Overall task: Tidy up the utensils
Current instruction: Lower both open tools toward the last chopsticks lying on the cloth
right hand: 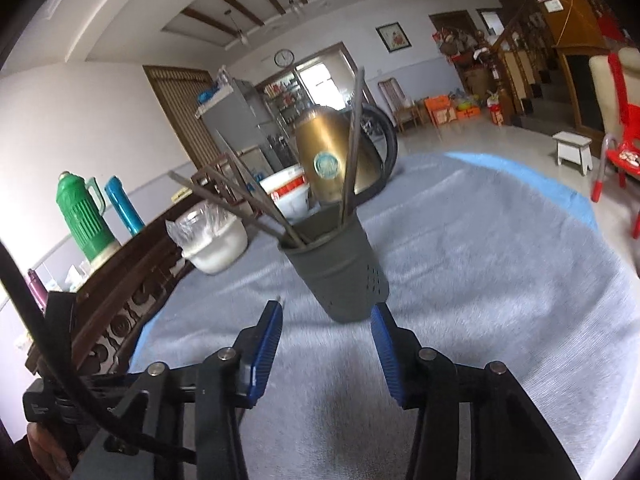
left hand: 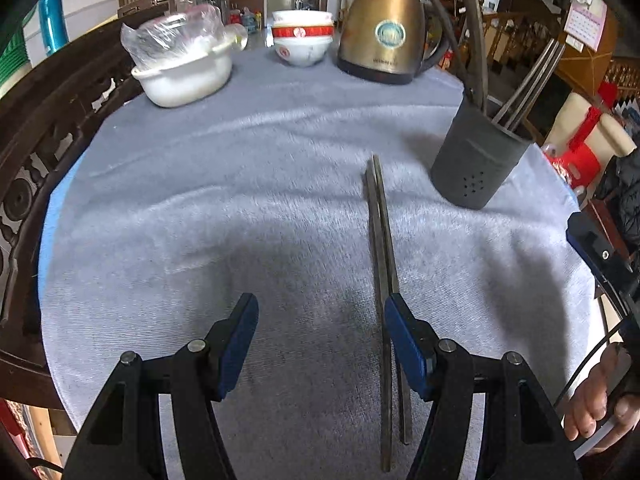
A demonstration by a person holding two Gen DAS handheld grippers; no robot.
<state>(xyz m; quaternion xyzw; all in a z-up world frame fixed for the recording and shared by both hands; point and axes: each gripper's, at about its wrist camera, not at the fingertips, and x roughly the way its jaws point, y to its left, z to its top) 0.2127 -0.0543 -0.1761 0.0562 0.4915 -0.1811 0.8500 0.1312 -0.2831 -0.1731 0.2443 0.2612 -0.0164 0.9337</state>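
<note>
The left gripper (left hand: 320,344) has its jaws spread, nothing pinched between them, tilted down over the pale grey-blue cloth (left hand: 240,200) that covers the counter. A pair of long dull metal chopsticks (left hand: 380,248) lies flat on the cloth, running away from the camera; the near part passes just inside and under the blue pad of the right-hand finger (left hand: 406,340), and whether pad and chopsticks touch cannot be told. Beyond their far tips, to the right, stands the dark grey perforated plastic utensil holder (left hand: 476,164), upright, with several more chopsticks and dark rods leaning out of it.

The right gripper (right hand: 326,320) also has its jaws apart and empty. The holder (right hand: 340,276) stands just past its fingertips, roughly on the line between them, not gripped. A hand (left hand: 596,400) shows at the lower right edge of the left wrist view.

Farther back on the cloth stand a gold-coloured metal electric kettle (left hand: 384,32), a stack of white bowls with red bands (left hand: 303,40), and a white plastic basin holding crumpled clear plastic wrap (left hand: 184,76). A dark carved wooden chair back (left hand: 44,152) curves along the counter's left side.
</note>
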